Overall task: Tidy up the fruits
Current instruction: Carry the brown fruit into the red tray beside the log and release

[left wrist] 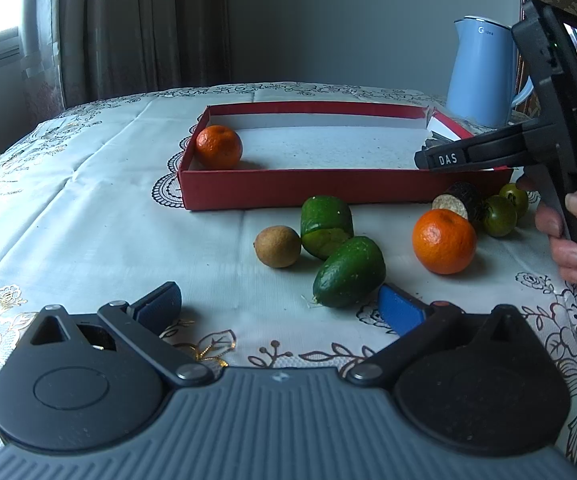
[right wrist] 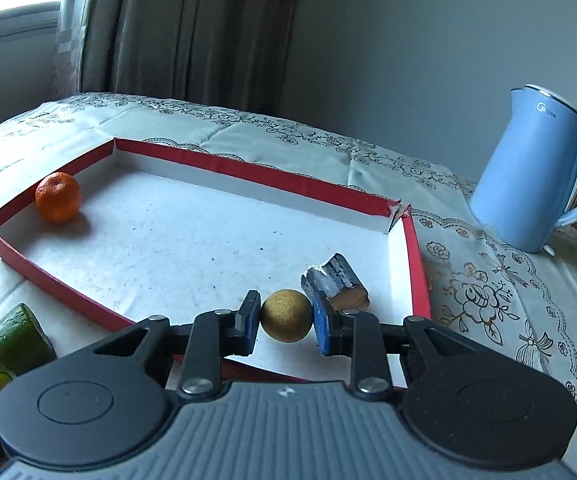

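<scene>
A red tray (left wrist: 328,190) (right wrist: 48,280) lies on the table with one tangerine (left wrist: 219,147) (right wrist: 58,197) in its far left corner and a dark stick piece (right wrist: 334,284) near its right side. My right gripper (right wrist: 286,318) is shut on a small brown round fruit (right wrist: 286,316) just above the tray's near right part. My left gripper (left wrist: 278,308) is open and empty, low over the cloth, just short of two green cucumber pieces (left wrist: 348,272) (left wrist: 325,226). A second brown fruit (left wrist: 277,246) and a second tangerine (left wrist: 443,241) lie in front of the tray.
A blue kettle (left wrist: 482,72) (right wrist: 536,176) stands at the back right. Two green tomatoes (left wrist: 498,216) (left wrist: 513,199) and a dark stick piece (left wrist: 458,200) lie by the tray's near right corner. The hand on the right gripper's handle (left wrist: 564,232) is at the right edge.
</scene>
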Motion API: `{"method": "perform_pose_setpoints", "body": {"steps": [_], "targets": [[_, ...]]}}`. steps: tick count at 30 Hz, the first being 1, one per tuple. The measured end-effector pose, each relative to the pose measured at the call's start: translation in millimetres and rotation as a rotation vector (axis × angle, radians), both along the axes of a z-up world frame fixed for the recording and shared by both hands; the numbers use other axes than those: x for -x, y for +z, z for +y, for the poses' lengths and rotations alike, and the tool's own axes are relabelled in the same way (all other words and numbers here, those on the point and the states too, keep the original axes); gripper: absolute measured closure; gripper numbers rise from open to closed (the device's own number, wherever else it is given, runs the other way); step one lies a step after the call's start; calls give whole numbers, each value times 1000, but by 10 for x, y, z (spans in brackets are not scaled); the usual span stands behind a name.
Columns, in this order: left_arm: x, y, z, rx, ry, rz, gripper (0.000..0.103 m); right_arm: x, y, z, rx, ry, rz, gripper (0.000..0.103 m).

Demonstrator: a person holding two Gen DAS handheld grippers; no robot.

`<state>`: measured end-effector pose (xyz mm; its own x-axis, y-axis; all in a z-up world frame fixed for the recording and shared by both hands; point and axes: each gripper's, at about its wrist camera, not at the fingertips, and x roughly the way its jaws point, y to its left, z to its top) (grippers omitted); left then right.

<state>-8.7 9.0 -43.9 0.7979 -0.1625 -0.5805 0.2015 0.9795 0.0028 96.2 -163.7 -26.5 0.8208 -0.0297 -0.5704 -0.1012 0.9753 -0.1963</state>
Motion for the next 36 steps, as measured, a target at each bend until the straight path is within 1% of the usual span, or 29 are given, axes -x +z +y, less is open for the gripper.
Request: {"method": "perform_pose_setpoints", "body": {"steps": [23, 28, 31, 32, 33, 34, 35, 36], "targets": [[-2, 0, 4, 1, 0, 0, 0, -53, -12, -22, -23, -6, 17, 75], [-1, 0, 8, 1, 0, 0, 0, 19, 48, -53, -44, -3, 26, 73], [-1, 0, 7, 0, 0, 0, 0, 169, 120, -78, -44, 0, 7, 73], [-1, 0, 8, 0, 0, 0, 0, 242, 143, -94, -44, -3, -8, 69], [-2, 0, 6, 0, 0, 0, 0, 333, 168, -119, -46, -6, -24, 56], [-2, 0, 7, 1, 0, 0, 0, 410, 184, -144, -48, -11, -37, 47], [-1, 0, 6, 1, 0, 0, 0, 523, 198, -189, -50, -22, -59, 33], [-2, 0, 8, 1, 0, 0, 0, 615, 203, -232, -49, -39, -80, 31]]}}
